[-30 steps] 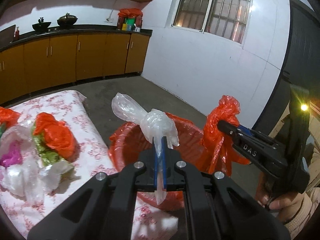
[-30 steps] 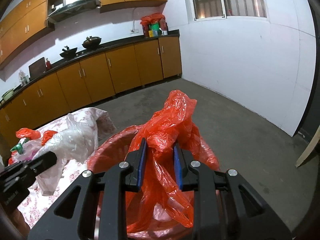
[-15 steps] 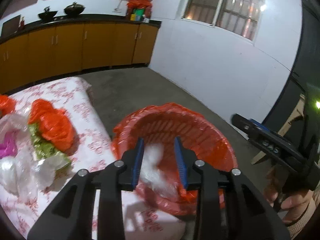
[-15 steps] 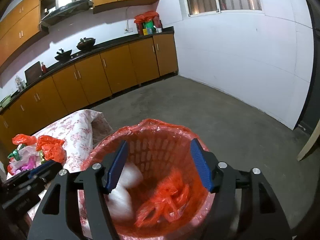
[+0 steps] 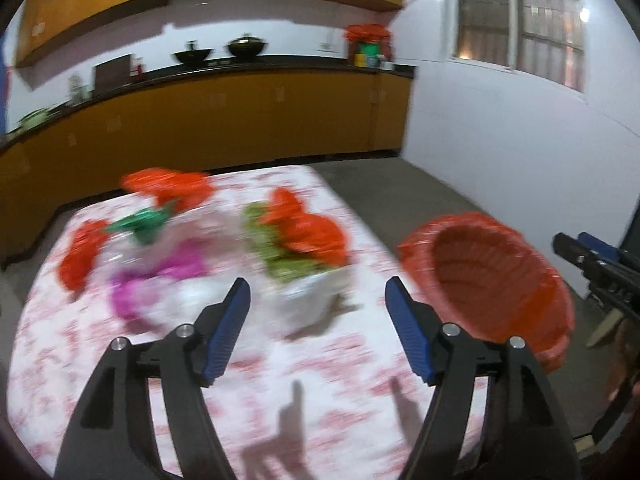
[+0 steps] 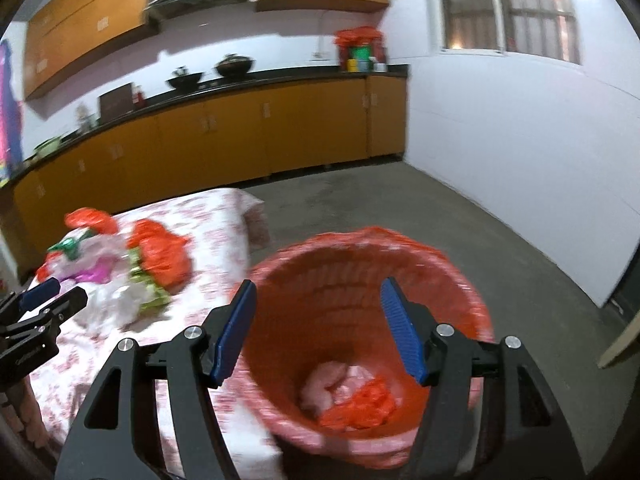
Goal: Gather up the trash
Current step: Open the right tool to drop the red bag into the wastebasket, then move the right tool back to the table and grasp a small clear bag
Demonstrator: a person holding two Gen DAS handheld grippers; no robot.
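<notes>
Right wrist view, red bin [image 6: 472,300], crumpled bags [image 6: 352,394] inside

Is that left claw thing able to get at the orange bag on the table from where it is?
Probably yes. The left gripper has its jaws opening and empty, and nothing stands between it and the orange bag on the table.
</notes>
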